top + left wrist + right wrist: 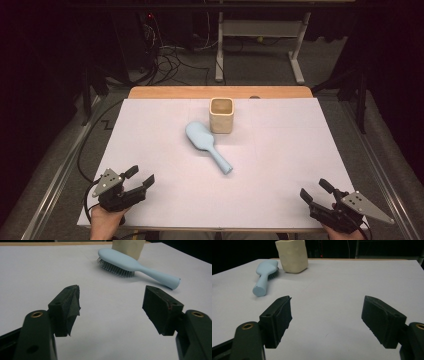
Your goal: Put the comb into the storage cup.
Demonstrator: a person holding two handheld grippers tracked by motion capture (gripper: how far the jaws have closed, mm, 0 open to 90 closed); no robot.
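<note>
A light blue hairbrush [206,144] lies bristles down in the middle of the white table cover [150,130], its handle pointing toward the near right. Just behind its head stands a cream square cup [221,115], upright and empty-looking. My left gripper [141,176] rests at the near left corner, open, nothing between its jaws. My right gripper [315,189] sits at the near right corner, open and empty too. The brush [130,266] and cup [128,247] lie ahead in the left gripper view. The brush [265,275] and cup [292,256] appear at upper left in the right gripper view.
A wooden table edge [220,92] runs along the far side. Beyond it stand a white desk frame [260,35] and tangled cables on the floor [170,60]. Metal rails flank the table on both sides.
</note>
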